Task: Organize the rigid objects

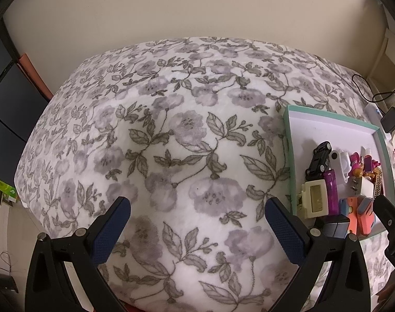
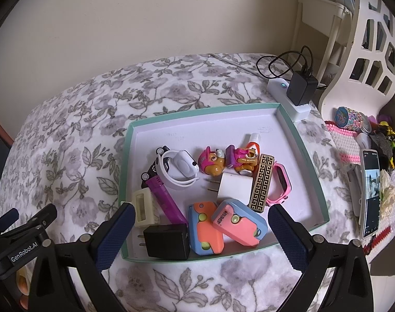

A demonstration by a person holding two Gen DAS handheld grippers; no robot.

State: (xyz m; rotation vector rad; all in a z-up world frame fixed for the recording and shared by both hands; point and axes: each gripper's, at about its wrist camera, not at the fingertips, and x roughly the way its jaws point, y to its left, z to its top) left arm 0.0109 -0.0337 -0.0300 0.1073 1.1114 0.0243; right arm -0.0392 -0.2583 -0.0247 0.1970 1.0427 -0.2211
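While both tools are held with fingers wide apart and nothing between them, the small rigid items are seen gathered in the green-rimmed tray (image 2: 288,119) on the flowered bed cover (image 1: 171,130). The tray lies directly ahead of the right tool (image 2: 200,230) and off to the right of the left tool (image 1: 197,223), under which only bare cover is seen. The black charger (image 2: 168,240) and the two orange-and-blue cases (image 2: 223,227) lie nearest the right tool, heaped against one another. Either a finished gathering or a pile awaiting sorting is fitted by this. Any grasp is judged best taken squarely across flat sides, one item alone
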